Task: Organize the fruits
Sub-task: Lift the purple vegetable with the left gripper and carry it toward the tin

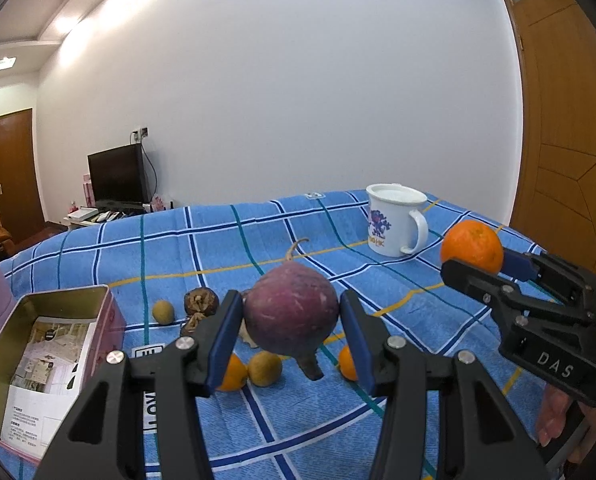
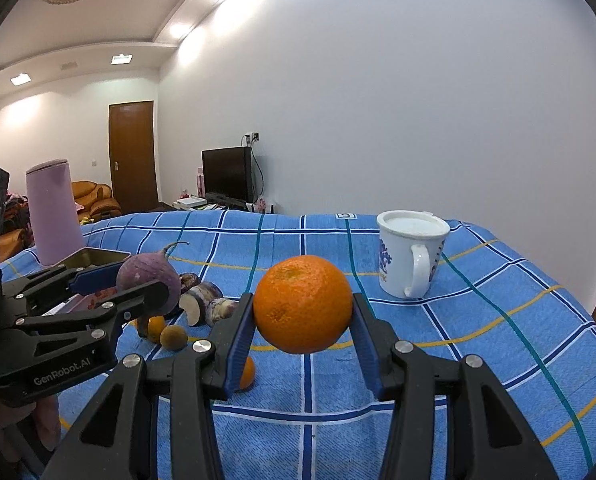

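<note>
Left tongs (image 1: 291, 334) are clamping a firm, heavy purple radish (image 1: 291, 312) at its widest girth; right tongs (image 2: 302, 330) are pinching a soft-skinned, bruisable orange (image 2: 302, 304) at mid-body, both lifted above the desk.

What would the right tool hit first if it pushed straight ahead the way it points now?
Probably bare blue checked cloth. The right tool, clamping the orange, aims slightly downward; the white mug sits off to the right, though depth is uncertain.

Black claw (image 1: 291, 334); blue pads (image 1: 222, 340)
</note>
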A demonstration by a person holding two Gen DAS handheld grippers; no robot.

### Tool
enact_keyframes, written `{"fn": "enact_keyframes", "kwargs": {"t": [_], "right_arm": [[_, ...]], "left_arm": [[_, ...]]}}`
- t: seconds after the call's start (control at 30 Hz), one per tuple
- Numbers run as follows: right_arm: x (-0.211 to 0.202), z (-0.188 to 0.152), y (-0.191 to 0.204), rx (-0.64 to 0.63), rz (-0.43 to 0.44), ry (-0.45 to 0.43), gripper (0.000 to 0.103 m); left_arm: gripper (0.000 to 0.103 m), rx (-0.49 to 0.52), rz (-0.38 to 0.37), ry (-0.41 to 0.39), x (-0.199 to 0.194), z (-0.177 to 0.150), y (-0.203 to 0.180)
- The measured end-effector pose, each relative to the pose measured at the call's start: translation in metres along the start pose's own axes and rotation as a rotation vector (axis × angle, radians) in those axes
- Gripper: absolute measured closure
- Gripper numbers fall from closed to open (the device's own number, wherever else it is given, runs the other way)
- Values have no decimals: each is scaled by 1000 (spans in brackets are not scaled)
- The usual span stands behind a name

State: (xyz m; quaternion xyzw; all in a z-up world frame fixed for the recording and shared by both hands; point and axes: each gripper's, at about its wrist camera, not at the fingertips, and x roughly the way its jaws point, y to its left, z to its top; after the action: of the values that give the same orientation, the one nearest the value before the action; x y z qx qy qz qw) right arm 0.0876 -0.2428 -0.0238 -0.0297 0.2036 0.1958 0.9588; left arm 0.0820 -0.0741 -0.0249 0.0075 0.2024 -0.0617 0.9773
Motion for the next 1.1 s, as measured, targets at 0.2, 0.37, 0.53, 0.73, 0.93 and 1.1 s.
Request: {"fn": "enact_keyframes", "kwargs": {"t": [0.2,0.37,0.53,0.73,0.93,1.1], "right_arm": [[-4,0,0,-1,0,-22,55],[-4,0,1,-9,-2,-23,55],[-3,1,2,-16,-2,-16,55],[0,2,6,-21,1,-6,55],[8,4,15,-40,20,6,55],[15,6,28,-53,47,18,55]], "left_arm": [[51,1,3,-8,-2,0,0],[51,-6,7,-13,-4,0,2],[51,-14,11,-2,-4,-1,5],[51,-19,27,6,-5,-1,9],[51,-32,46,25,-6,-3,19],[51,-45,68,42,-8,-6,32]]}}
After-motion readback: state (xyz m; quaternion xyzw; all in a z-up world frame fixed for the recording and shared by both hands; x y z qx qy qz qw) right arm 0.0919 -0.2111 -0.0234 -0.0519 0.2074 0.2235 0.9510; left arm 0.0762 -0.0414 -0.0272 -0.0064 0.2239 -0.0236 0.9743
